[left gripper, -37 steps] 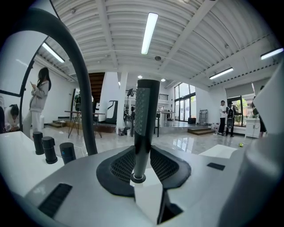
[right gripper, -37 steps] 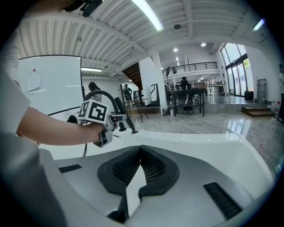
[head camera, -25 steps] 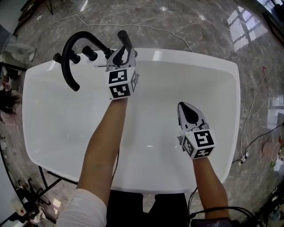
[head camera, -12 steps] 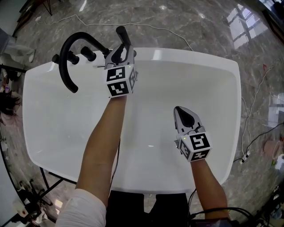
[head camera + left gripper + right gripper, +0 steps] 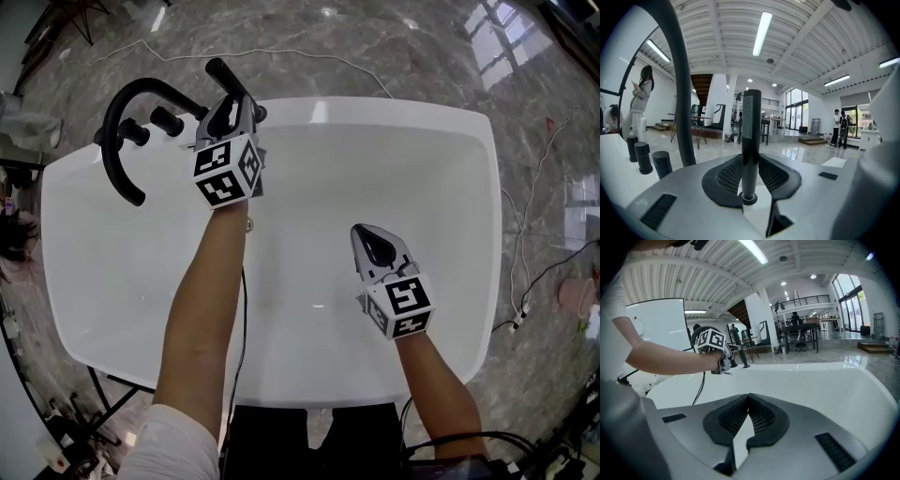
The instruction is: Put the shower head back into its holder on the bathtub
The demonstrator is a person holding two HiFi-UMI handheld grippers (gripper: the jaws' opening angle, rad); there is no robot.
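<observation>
Right gripper (image 5: pixel 367 236) sits right of centre, low over the white bathtub (image 5: pixel 450 187) — fingers clenched together, nothing in them. Further up, left gripper (image 5: pixel 228 111) is at upper left on the tub's far rim, fingers grasping the black shower head (image 5: pixel 223 73) by its handle, which stands upright between them — just right of the black knobs (image 5: pixel 167 120) and curved spout (image 5: pixel 153 85).

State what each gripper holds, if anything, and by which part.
The left gripper holds the shower head by the lower part of its black handle, jaws closed on either side. The right gripper holds nothing; its jaws are together.
</observation>
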